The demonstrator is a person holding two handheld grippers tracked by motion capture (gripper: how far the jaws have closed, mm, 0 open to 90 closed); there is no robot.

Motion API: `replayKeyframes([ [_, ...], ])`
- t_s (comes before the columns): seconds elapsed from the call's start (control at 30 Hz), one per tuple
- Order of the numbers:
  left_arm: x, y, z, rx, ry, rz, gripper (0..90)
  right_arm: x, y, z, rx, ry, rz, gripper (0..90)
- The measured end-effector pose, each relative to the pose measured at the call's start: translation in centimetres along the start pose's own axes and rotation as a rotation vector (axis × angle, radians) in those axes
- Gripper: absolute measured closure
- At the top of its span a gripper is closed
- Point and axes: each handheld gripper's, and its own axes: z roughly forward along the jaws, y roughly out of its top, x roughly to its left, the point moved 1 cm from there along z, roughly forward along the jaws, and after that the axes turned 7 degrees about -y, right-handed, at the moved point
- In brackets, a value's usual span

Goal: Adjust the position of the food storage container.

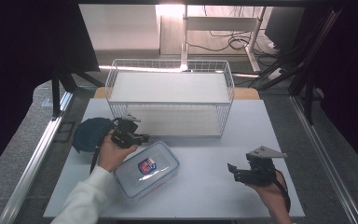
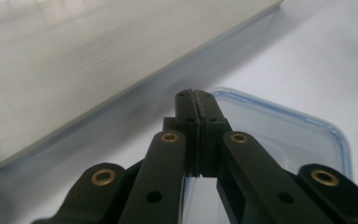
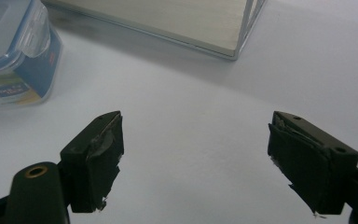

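A clear plastic box with a blue-rimmed lid (image 1: 147, 169) lies on the white table at the front left. My left gripper (image 1: 143, 138) hovers just past the box's far left corner, its jaws pressed together with nothing between them. In the left gripper view the shut tips (image 2: 196, 95) sit over the edge of the box lid (image 2: 284, 135). My right gripper (image 1: 231, 170) rests low at the front right, jaws wide apart and empty. In the right gripper view the gripper (image 3: 196, 140) faces bare table, with the box (image 3: 14, 51) at the upper left.
A white two-shelf wire rack (image 1: 170, 95) stands at the back of the table; its lower shelf (image 2: 74, 60) is close ahead of the left gripper. A dark blue round dish (image 1: 89, 133) lies at the table's left edge. The white tabletop (image 1: 205, 154) lies between the two grippers.
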Motion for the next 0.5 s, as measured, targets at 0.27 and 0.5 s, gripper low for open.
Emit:
replayKeyframes([
  [0.27, 0.9, 0.0, 1.6, 0.045, 0.023, -0.009, 90.0, 0.0, -0.1, 0.2, 0.008, -0.01, -0.011, 17.9],
  [0.5, 1.2, 0.0, 2.6, 0.095, 0.007, 0.004, 90.0, -0.1, -0.2, 0.3, 0.016, -0.016, -0.004, 17.8],
])
